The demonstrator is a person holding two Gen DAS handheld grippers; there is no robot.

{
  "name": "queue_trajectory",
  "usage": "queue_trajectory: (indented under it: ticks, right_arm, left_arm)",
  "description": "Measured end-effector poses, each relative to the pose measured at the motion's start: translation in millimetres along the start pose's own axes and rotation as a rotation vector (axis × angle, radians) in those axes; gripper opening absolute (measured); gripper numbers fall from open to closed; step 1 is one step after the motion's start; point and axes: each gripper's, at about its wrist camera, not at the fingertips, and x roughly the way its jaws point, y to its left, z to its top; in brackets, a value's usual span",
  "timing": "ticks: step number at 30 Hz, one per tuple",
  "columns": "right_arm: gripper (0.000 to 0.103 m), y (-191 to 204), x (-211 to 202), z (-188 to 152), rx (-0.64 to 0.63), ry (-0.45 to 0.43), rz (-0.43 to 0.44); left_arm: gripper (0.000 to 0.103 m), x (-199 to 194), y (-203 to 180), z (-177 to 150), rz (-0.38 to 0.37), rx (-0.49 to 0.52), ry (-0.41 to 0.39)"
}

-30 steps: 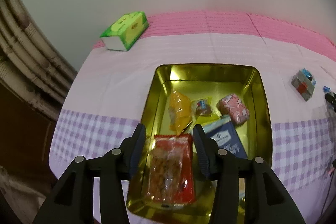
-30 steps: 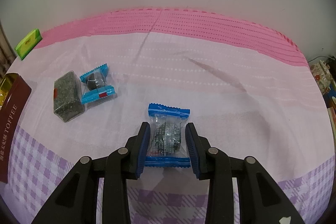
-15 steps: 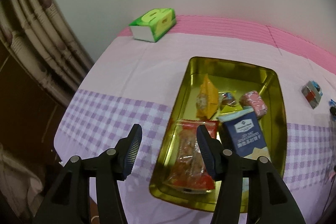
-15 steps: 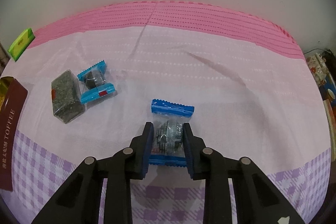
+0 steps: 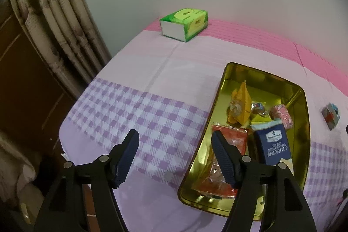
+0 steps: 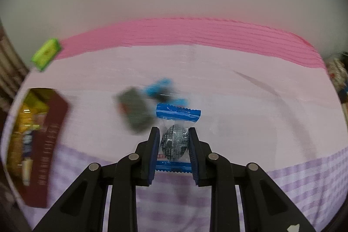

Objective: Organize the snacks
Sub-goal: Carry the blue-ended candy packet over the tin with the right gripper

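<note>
Now right gripper (image 6: 174, 140) around blue-wrapped candy (image 6: 177, 123)

Navy cracker box (image 5: 275, 144) in the gold tin (image 5: 305, 129), near right: "Member's Mark", "SEA SALT SODA CRACKERS", Chinese characters below

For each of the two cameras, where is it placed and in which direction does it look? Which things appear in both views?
Left wrist: sits behind the open left gripper, looking down across the checked tablecloth at the gold tin of snacks; only the gripper's fingers and black arms show.
Right wrist: sits behind the right gripper, shut on a blue-wrapped candy, facing the wall; only its fingers and arms show.
Shared: the green tissue box, the tin and the tablecloth.
</note>
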Motion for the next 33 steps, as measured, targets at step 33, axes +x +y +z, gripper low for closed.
queue_trajectory:
  ticks: [33]
  right_arm:
    - [0.024, 228, 15, 2, -0.287, 0.080, 0.263]
  left_arm:
    - [0.070, 13, 40, 2, 0.084, -0.098, -0.015]
